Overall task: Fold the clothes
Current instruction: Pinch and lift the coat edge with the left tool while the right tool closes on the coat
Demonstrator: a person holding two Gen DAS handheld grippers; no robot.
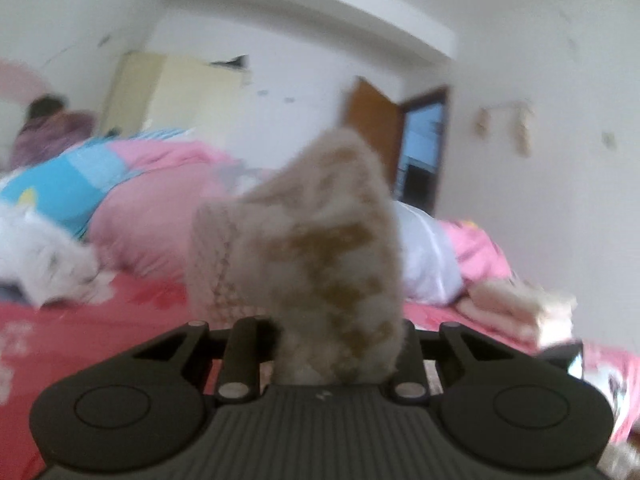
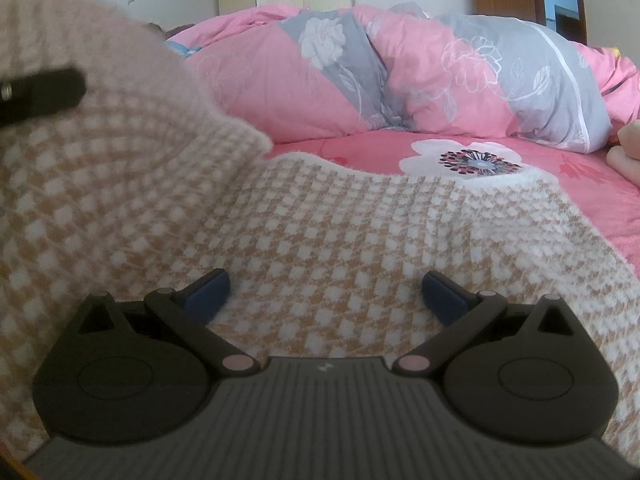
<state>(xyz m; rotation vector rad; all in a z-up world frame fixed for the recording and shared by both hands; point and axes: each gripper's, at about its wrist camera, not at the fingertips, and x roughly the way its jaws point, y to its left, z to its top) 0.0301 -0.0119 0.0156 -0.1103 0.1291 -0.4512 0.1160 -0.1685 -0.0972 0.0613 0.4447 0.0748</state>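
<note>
The left hand-held gripper [image 1: 340, 344] is pinching a fold of a fuzzy tan-and-white checked garment [image 1: 320, 240], and the cloth is standing up out of the jaws in a blurred peak that is blocking the middle of the left wrist view. In the right wrist view the same garment [image 2: 320, 240] is lying spread across the pink flowered bed [image 2: 580, 184], its left part being lifted and curling over in a big fold. A black finger of the left hand-held gripper is showing at the left edge of that view, against the raised cloth. The right hand-held gripper [image 2: 326, 292] is hovering low over the flat part of the garment with its jaws spread wide, its blue pads [image 2: 210, 290] sitting apart on either side, with nothing gripped between them. Behind the garment a pink and grey flowered quilt [image 2: 400, 80] is lying bunched along the bed. A white fluffy piece [image 1: 48, 264] is lying at the left of the bed in the left wrist view, and a folded beige stack [image 1: 516, 308] is sitting at the right. A person [image 1: 48, 128] is sitting blurred beyond the bedding, near a pale wardrobe [image 1: 172, 92], and a brown door [image 1: 372, 112] is standing open.
</note>
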